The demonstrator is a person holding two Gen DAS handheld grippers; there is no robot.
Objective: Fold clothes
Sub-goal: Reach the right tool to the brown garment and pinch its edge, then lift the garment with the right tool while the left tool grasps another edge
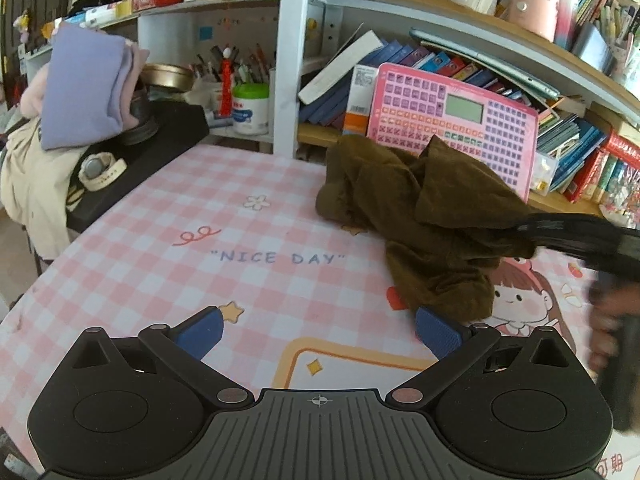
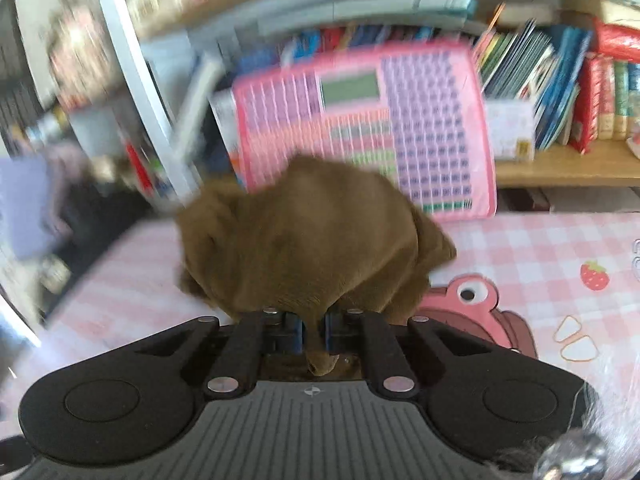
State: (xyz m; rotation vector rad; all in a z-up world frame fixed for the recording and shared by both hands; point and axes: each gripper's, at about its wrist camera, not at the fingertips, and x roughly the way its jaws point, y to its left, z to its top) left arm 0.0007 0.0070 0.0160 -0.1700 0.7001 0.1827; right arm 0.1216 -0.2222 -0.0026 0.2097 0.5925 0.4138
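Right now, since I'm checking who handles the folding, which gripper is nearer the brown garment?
Right. The right gripper is shut on the brown garment; the left gripper hovers open beside its near edge, not touching.

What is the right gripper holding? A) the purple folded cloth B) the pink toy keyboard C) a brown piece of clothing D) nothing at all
C: the right gripper has its jaws pinched shut on a bunch of the brown garment, which is pulled up off the pink checked table cover.

Crowded bookshelves behind pink-checked table.
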